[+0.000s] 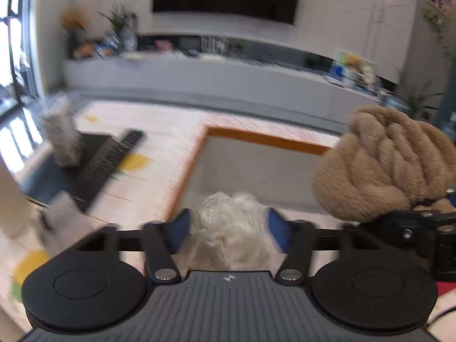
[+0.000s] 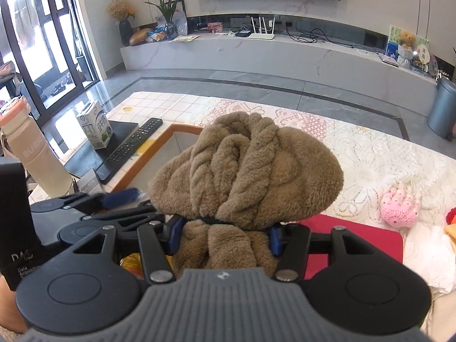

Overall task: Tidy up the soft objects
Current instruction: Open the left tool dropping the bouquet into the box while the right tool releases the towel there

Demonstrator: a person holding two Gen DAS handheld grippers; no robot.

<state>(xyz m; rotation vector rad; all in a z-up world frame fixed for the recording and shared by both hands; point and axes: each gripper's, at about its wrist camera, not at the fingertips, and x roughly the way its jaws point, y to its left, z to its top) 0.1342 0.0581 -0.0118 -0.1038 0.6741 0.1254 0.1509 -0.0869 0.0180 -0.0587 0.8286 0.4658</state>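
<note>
Your left gripper (image 1: 229, 232) stands wide, its blue pads (image 1: 278, 232) flanking a white fluffy bundle in clear wrap (image 1: 228, 230). That view is blurred, so you cannot tell whether the pads touch it. The bundle sits at the near edge of an orange-rimmed tray (image 1: 265, 138) on the worktop (image 2: 356, 142), which wears a lace cloth.

Your right gripper (image 2: 225, 235) is clamped on a brown plush hat (image 2: 248, 176). It pinches the gathered lower part while the braided crown bulges above the fingers, raised over the tray.

To the right on the cloth lie a pink crocheted toy (image 2: 399, 208) and a red mat (image 2: 353, 242). To the left sit a remote control (image 2: 134, 144), a milk carton (image 2: 95, 126) and a pale water bottle (image 2: 34, 154).
</note>
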